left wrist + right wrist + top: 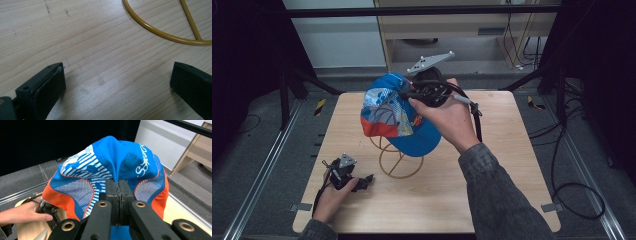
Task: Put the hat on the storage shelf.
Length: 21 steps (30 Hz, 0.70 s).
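We're looking at a blue, white and orange cloth cap (117, 160) with matt fabric, stitched seams and open mesh panels low on its sides. Under the cap sits a mustard-yellow wire stand (398, 161), smooth and slightly glossy like painted metal. It rests on the pale wooden table (492, 165), which has clear grain and a dull satin finish. The black gripper pads (48, 86) near the stand look rough, matt and rubbery.
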Motion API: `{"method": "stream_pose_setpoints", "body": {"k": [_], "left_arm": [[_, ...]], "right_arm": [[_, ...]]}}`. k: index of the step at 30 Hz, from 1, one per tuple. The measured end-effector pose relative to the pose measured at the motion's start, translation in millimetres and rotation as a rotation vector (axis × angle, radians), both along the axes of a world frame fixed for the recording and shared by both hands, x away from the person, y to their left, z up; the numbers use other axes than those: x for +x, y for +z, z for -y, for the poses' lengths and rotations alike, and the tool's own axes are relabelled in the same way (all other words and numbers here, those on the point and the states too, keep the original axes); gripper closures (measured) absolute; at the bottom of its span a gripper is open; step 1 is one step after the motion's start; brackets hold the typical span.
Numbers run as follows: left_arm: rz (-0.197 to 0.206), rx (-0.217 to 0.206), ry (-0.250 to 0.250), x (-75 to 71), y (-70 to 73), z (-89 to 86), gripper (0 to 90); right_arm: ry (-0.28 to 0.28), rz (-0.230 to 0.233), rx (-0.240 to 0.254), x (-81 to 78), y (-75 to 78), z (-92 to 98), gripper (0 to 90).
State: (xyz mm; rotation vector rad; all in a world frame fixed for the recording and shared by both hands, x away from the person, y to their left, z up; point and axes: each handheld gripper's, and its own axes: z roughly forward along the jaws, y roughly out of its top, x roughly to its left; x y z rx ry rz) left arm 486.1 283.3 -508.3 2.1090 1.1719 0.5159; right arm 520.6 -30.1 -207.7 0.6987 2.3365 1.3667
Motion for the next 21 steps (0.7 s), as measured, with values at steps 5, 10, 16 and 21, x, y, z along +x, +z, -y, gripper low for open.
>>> {"method": "stream_pose_setpoints", "body": {"k": [5,10,16,21], "left_arm": [[0.000,0.000,0.000,0.0,0.0,0.0,0.0],[0.001,0.000,0.000,0.0,-0.1,0.0,0.0],[0.001,0.000,0.001,0.0,-0.1,0.1,0.0],[0.001,0.000,0.000,0.0,-0.1,0.0,0.0]], "right_arm": [[0.002,-0.004,-0.012,2.2,-3.0,-6.2,89.3],[0.000,-0.009,-0.024,5.2,-6.3,-10.0,89.2],[0.005,-0.016,-0.030,6.7,-8.8,-13.8,89.1],[0.008,-0.020,-0.043,7.9,-11.6,-19.1,89.0]]}}
